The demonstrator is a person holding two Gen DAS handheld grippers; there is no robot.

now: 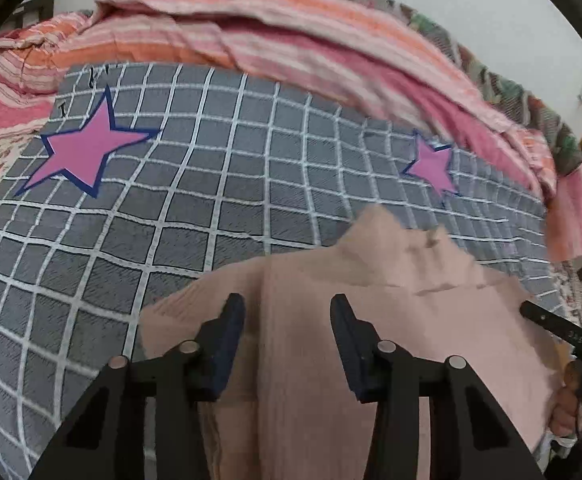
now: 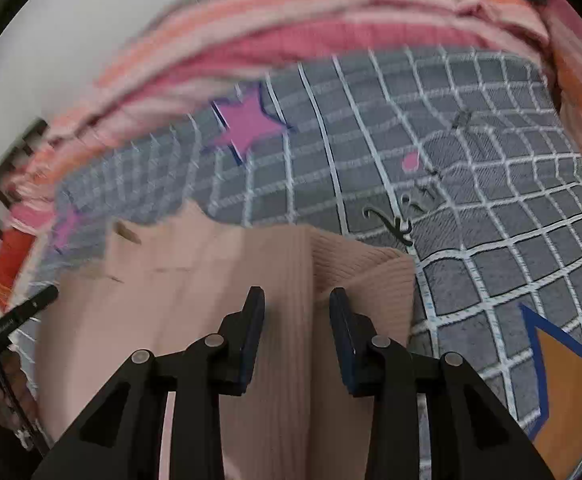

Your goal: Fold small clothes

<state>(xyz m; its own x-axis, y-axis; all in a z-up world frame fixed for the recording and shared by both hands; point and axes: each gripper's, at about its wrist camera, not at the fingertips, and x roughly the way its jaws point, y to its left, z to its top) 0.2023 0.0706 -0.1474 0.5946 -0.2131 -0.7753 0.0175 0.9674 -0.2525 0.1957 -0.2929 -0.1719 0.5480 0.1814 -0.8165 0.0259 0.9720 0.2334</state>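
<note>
Both pairs of jaws stand spread, pinching nothing: the left gripper (image 1: 287, 316) and the right gripper (image 2: 297, 308) hover above the beige ribbed garment (image 1: 391, 292), which lies on the grey checked blanket (image 1: 211, 184). Behind it a striped pink quilt (image 1: 291, 36) is bunched. The garment's ribs run away from the cameras. Only the right wrist view shows an orange star (image 2: 571, 380).
</note>
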